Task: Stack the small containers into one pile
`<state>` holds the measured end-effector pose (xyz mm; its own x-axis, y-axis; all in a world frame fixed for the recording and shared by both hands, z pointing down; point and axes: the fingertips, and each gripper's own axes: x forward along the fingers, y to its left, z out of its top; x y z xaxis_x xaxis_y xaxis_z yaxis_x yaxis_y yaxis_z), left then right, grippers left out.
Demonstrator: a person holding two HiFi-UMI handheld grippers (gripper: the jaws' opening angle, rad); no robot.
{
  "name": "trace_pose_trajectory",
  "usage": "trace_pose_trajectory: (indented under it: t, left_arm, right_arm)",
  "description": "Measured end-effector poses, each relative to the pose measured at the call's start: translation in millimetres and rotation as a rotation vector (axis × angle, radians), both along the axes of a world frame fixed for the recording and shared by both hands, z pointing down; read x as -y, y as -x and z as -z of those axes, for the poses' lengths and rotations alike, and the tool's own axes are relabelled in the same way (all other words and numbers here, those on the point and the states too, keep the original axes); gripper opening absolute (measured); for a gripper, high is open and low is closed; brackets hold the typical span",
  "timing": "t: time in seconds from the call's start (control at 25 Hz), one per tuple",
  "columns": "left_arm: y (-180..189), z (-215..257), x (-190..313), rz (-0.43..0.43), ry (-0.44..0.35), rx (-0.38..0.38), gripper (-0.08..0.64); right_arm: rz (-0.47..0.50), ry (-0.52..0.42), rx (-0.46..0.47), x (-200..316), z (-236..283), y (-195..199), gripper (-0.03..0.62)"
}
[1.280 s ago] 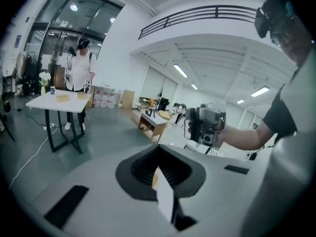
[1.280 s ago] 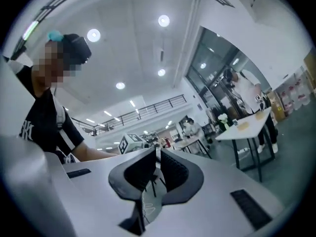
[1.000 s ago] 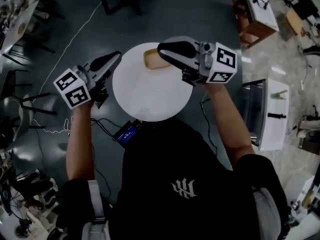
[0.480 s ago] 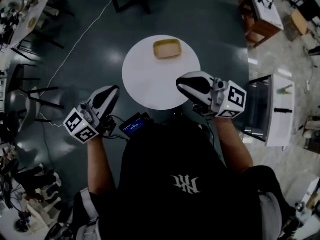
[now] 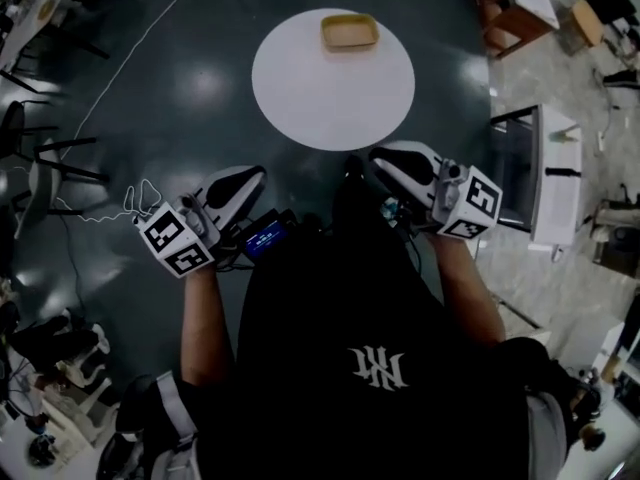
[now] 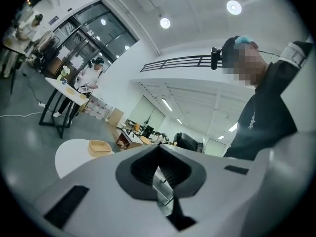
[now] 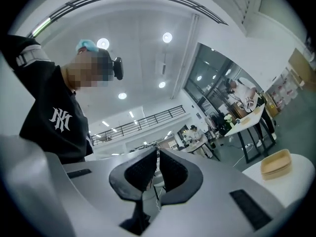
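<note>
A pile of tan small containers [image 5: 349, 32] sits at the far edge of the round white table [image 5: 333, 93]. Both grippers are held close to the person's body, short of the table's near edge and pointing up. My left gripper [image 5: 248, 180] is shut with nothing between its jaws. My right gripper [image 5: 387, 160] is also shut and empty. In the left gripper view the containers [image 6: 99, 147] show at the left on the table [image 6: 69, 156], beyond the shut jaws of my left gripper [image 6: 159, 148]. The right gripper view has the containers [image 7: 275, 163] low at the right edge, well away from my right gripper [image 7: 157, 153].
A white bench [image 5: 552, 200] stands to the right of the table, dark chairs [image 5: 35, 183] and a floor cable [image 5: 120, 204] to the left. A small device with a blue screen [image 5: 265, 238] hangs at the person's chest. People stand at a desk [image 6: 74, 94] far off.
The person has stepped back from the table. Both grippers drew back from the table toward the body, and the right one left the containers, which stay at the table's far edge.
</note>
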<state>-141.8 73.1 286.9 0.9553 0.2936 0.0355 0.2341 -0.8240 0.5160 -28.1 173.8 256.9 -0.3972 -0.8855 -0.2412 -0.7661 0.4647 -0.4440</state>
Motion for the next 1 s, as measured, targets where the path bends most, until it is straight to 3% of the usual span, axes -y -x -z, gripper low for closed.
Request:
trace_pose_trajectory:
  t: [0.2,0.56,1.0]
  left_arm:
    - [34.4,-1.5,-24.1,-0.017,-0.007,-0.028,0.003]
    - [54.2,17.4,-39.8,-0.059,-0.081,-0.052,0.002]
    - [26.1,12.4,-63.1,-0.147,-0.096,-0.052,0.002]
  right_arm:
    - [0.025,0.03,-0.046,-16.0,-0.8,56.3,0.046]
    - [0.094,0.06,-0.081,-1.8,3.6,111.6,0.044]
    - [0.085,0.08,-0.082,-8.6,-8.8,101.4,0.044]
